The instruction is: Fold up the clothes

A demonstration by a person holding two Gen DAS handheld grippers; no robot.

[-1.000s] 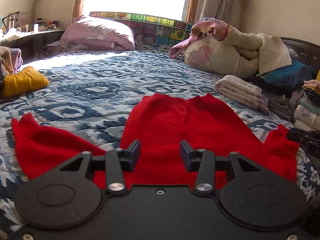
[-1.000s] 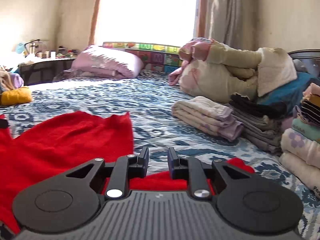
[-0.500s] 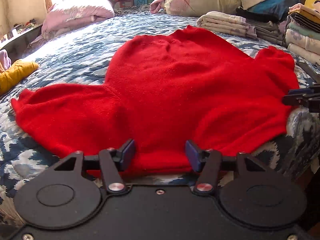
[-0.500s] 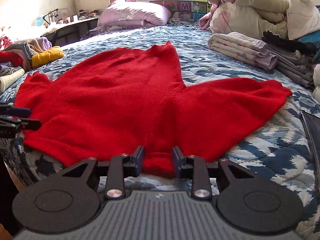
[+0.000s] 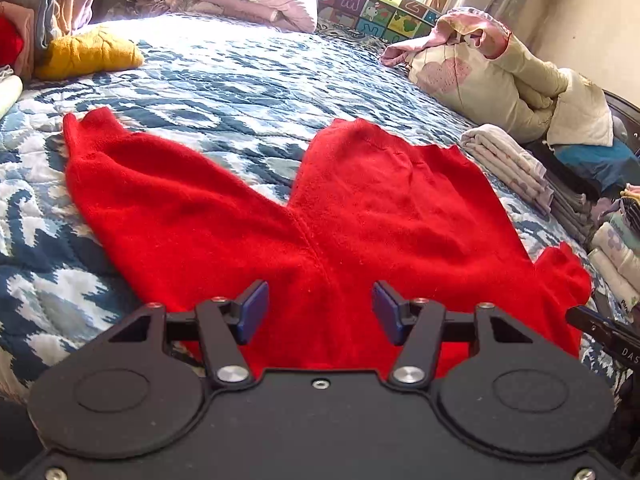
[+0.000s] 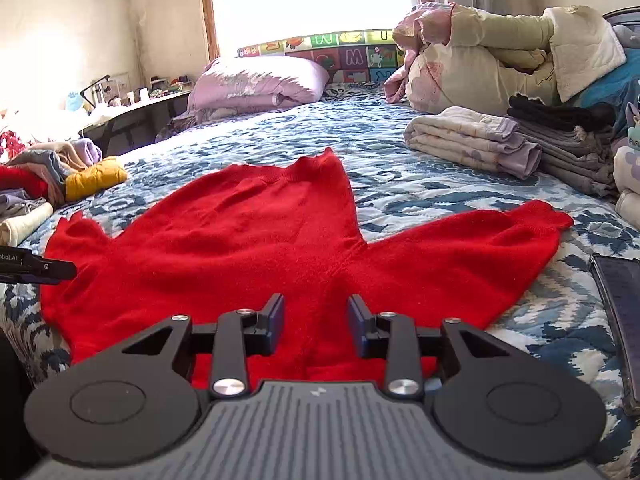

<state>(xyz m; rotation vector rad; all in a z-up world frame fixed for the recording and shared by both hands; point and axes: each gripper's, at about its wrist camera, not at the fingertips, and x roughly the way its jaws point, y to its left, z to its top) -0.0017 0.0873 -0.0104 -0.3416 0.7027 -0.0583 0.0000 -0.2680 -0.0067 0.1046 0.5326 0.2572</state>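
A red sweater (image 5: pixel 360 216) lies spread flat on the bed (image 5: pixel 240 76). Left gripper (image 5: pixel 320 312) and right gripper (image 6: pixel 316 320) hover over it, jaws apart, empty.

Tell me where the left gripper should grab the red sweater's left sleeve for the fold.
Grip the cuff end of the left sleeve, coming in low from the outer side. It lies flat and splayed away from the red sweater, so the cuff edge is free. The left gripper is open.

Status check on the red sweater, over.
Left claw open, empty, over near edge. Right claw open, empty. Red sweater spread flat on quilt, sleeves out, unfolded. Dark flat object beside right sleeve.
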